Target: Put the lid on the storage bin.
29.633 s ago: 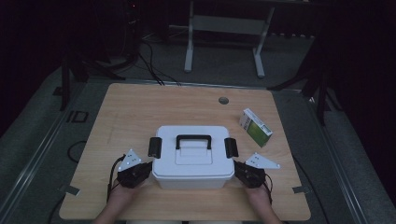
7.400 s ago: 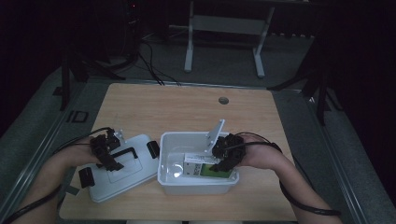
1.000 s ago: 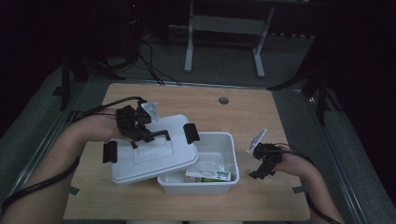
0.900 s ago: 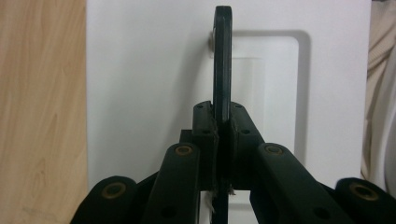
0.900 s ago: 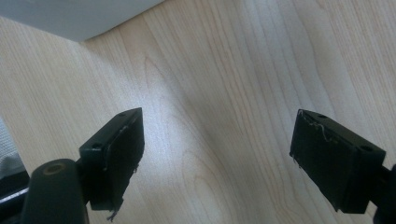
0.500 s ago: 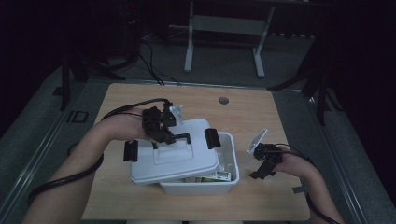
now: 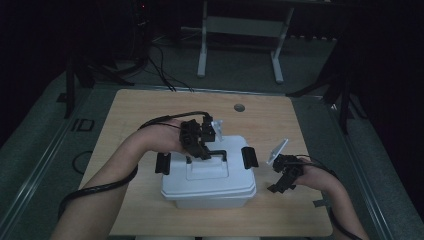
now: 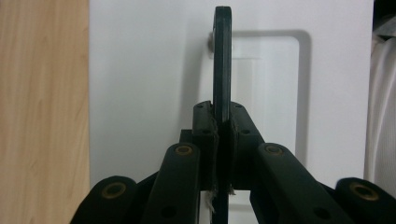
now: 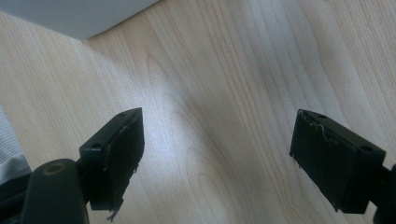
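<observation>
A white lid (image 7: 200,175) with a black latch (image 7: 162,163) at its left end and another (image 7: 248,156) at its right covers the white box (image 7: 210,199) in the middle of the table. My left gripper (image 7: 204,148) reaches over the lid from the left and is shut on its thin black handle (image 8: 222,65), which stands edge-on between the pads (image 8: 222,128). My right gripper (image 7: 281,176) hovers low just right of the box. Its jaws (image 9: 217,140) stand wide open over bare wood, with a corner of the box (image 9: 79,16) ahead.
The wooden table (image 7: 135,110) has a round hole (image 7: 239,107) at the far middle and a tape strip (image 7: 320,202) near the right edge. A black cable (image 7: 100,187) trails from the left arm. A metal stand (image 7: 240,30) is on the floor beyond.
My left gripper has carried the lid rightward from the table's left side until it sits over the box, hiding what lies inside. The right gripper has stayed where it was.
</observation>
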